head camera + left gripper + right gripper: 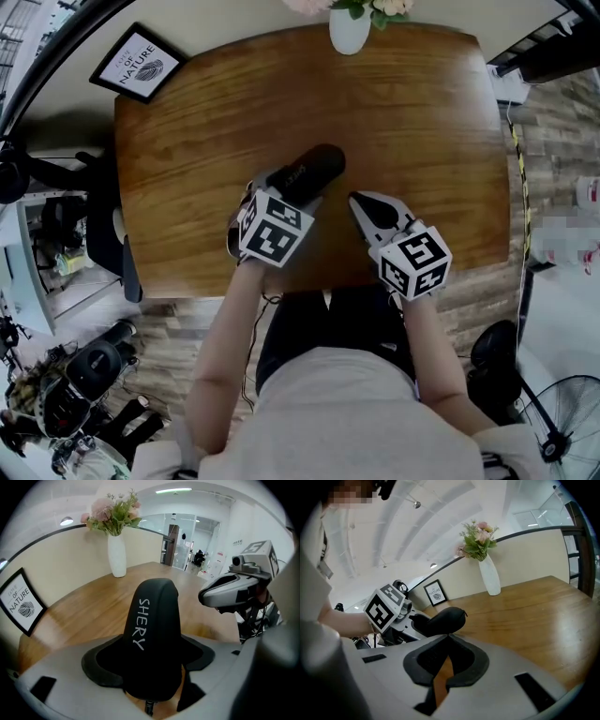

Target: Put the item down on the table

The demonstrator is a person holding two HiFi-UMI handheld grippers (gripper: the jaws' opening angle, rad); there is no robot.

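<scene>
Pink flowers (112,510) in white vase (350,31). SHERY on black case (152,634) clamped by left gripper (292,187); right gripper (449,637) pinched together, empty.

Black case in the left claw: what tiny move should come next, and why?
Probably ease it down onto the table: the left claw is shut on the black case, bare wood lies beneath, and it doesn't look set down yet.

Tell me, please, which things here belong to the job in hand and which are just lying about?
In the job: black SHERY case, clamped in the left claw; wooden table, where it goes.
Lying about: white vase of flowers; framed print; right claw, shut and empty.
</scene>
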